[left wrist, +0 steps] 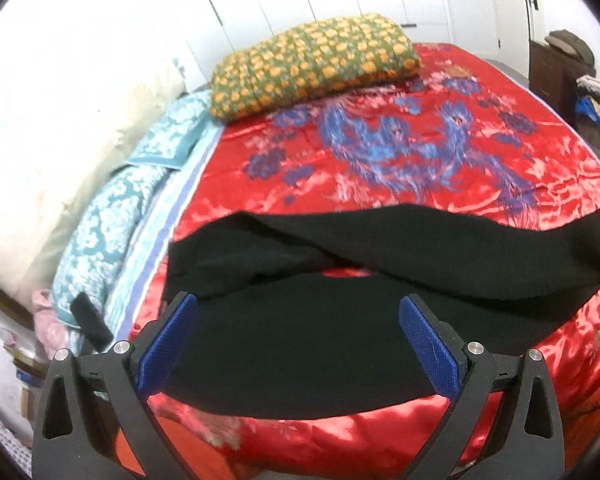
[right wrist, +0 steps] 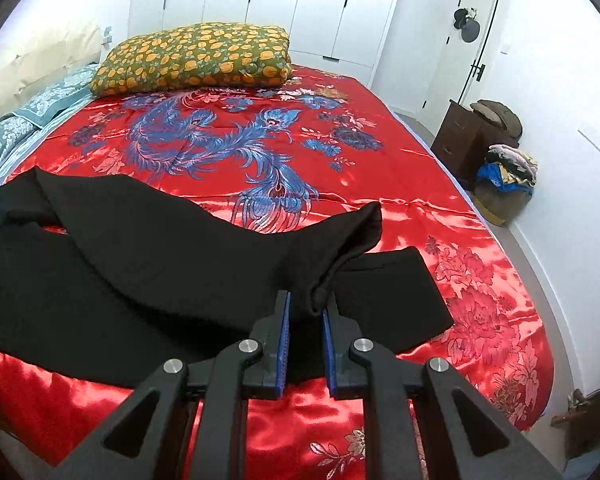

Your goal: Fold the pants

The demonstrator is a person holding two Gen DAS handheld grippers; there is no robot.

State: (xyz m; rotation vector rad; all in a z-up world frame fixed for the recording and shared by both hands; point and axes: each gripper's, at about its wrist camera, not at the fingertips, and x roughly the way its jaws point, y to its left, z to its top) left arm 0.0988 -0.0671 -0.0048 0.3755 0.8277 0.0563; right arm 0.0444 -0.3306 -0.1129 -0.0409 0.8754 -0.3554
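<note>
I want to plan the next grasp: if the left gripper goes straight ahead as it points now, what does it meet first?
Most likely the black pants: the open left gripper points down at them, with nothing visible between, though depth is uncertain.

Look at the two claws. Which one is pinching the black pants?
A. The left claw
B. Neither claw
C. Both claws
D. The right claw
D: the right claw is squeezed shut on a bunched corner of the black pants, while the left claw stands wide open above them, gripping nothing.
</note>
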